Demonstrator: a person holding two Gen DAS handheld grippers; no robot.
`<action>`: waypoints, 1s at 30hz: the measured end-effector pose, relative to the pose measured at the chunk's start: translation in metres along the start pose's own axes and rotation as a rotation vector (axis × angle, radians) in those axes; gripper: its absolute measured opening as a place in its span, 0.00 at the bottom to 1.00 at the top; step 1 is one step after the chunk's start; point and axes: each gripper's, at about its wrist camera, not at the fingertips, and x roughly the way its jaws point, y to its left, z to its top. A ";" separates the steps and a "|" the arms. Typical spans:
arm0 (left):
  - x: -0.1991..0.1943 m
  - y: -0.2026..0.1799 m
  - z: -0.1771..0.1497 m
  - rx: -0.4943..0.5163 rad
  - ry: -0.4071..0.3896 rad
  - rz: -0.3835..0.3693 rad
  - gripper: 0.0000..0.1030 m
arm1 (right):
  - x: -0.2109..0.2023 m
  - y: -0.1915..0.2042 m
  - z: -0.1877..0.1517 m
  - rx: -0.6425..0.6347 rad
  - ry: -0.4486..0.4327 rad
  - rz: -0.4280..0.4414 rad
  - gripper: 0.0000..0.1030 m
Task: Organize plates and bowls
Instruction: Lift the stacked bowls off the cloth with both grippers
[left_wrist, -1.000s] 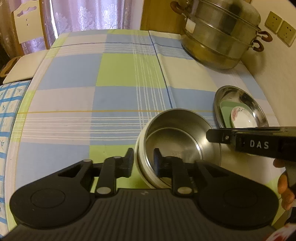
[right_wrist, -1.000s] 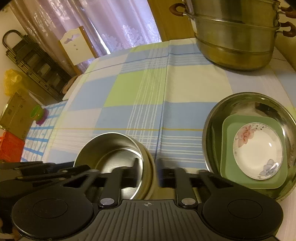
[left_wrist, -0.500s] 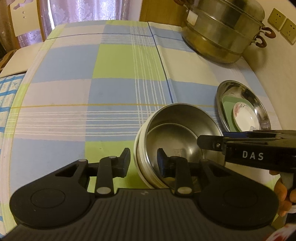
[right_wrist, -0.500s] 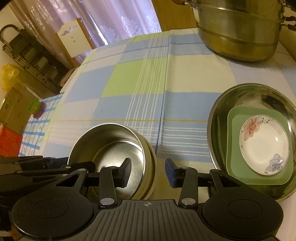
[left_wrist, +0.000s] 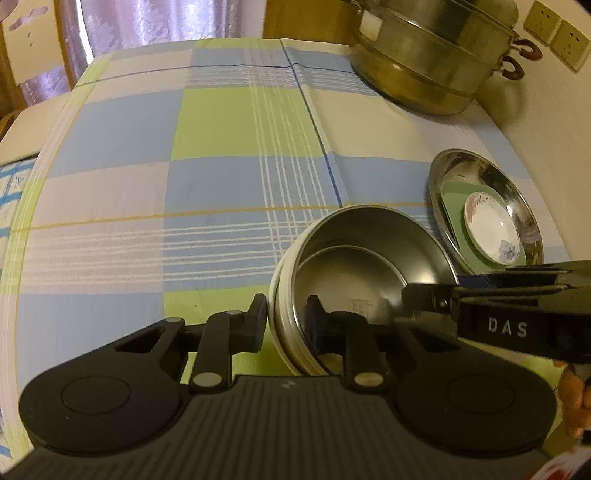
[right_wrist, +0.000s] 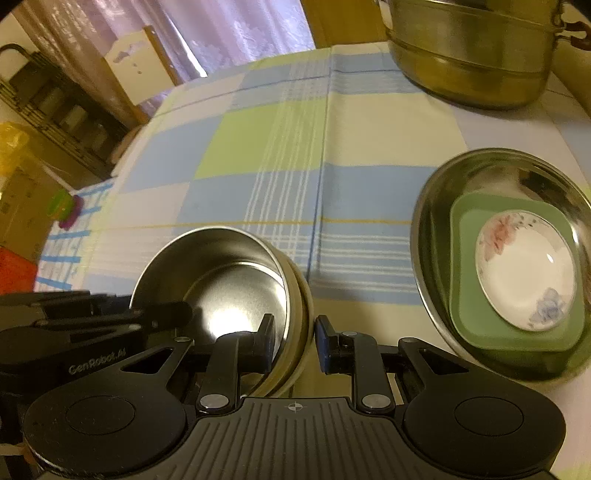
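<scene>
A steel bowl (left_wrist: 369, 258) with a cream outer wall sits on the checked cloth near the front edge. My left gripper (left_wrist: 286, 323) straddles its left rim, one finger outside and one inside. The jaws are closing and the pads touch the wall. My right gripper (right_wrist: 293, 339) straddles the opposite rim of the same bowl (right_wrist: 221, 280) in the same way, jaws closing onto the wall. Each gripper shows in the other's view: the right gripper (left_wrist: 424, 301) and the left gripper (right_wrist: 166, 317). To the right, a wide steel plate (right_wrist: 421, 236) holds a green square plate (right_wrist: 465, 221) with a white floral dish (right_wrist: 524, 269) on top.
A big stacked steel steamer pot (left_wrist: 428, 59) stands at the back right by the wall sockets (left_wrist: 554, 33). The checked tablecloth (left_wrist: 221, 166) stretches left and back. A chair (right_wrist: 129, 62) and a dark rack (right_wrist: 55, 103) stand beyond the far left edge. A person's hand (left_wrist: 576, 398) shows at lower right.
Both pairs of jaws have narrowed onto the bowl's rim; the right one stood wider half a second ago. The hands have hardly shifted.
</scene>
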 end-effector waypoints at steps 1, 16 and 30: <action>0.001 -0.001 0.001 0.009 0.002 0.000 0.18 | -0.001 0.001 -0.001 0.010 0.007 -0.009 0.23; -0.007 -0.012 -0.008 0.056 0.030 0.031 0.15 | -0.018 -0.006 -0.008 0.108 0.049 0.019 0.19; -0.002 0.003 -0.008 -0.025 0.041 -0.008 0.19 | 0.002 -0.001 -0.006 0.043 -0.017 0.002 0.19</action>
